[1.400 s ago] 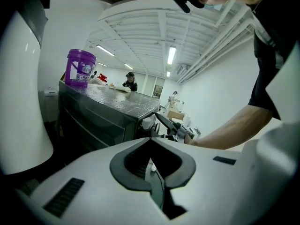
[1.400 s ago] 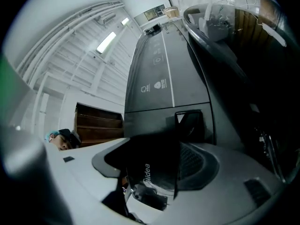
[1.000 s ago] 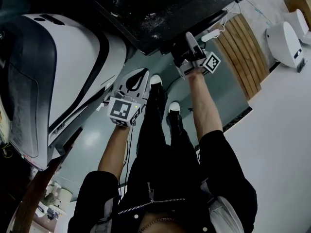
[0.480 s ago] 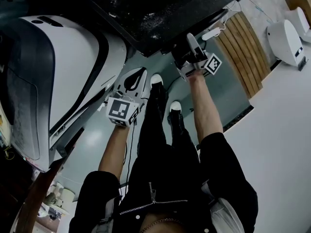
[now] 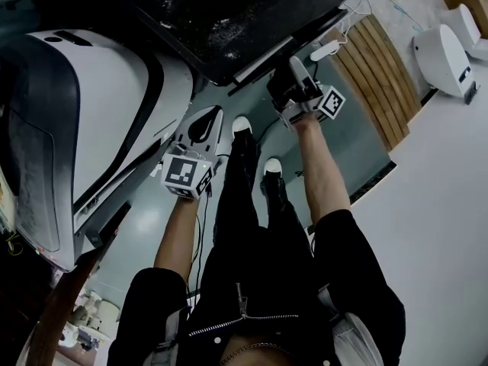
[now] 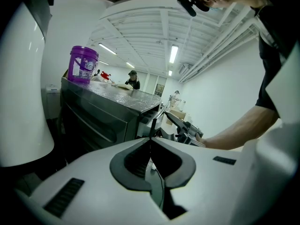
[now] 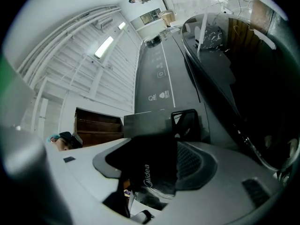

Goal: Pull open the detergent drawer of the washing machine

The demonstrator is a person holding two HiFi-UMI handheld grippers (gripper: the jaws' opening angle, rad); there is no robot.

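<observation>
The dark washing machine (image 5: 252, 14) fills the top of the head view. Its detergent drawer (image 5: 263, 59) shows as a pale strip sticking out of the front edge. My right gripper (image 5: 290, 75) is shut on the drawer's dark front. In the right gripper view the jaws (image 7: 157, 165) clamp that front panel, and the grey drawer body (image 7: 143, 123) runs back toward the control panel (image 7: 159, 74). My left gripper (image 5: 204, 132) hangs lower, left of the machine, shut and empty. Its tips (image 6: 151, 139) meet in the left gripper view.
A large white rounded appliance (image 5: 99, 120) stands close at the left. A purple bucket (image 6: 83, 64) sits on the machine's top. A wooden slatted panel (image 5: 381, 75) and a white device (image 5: 442, 52) are at the right. The person's legs and shoes (image 5: 242, 126) stand between the grippers.
The drawer has slid a little out of the machine's front with my right gripper shut on it. The left gripper has barely moved.
</observation>
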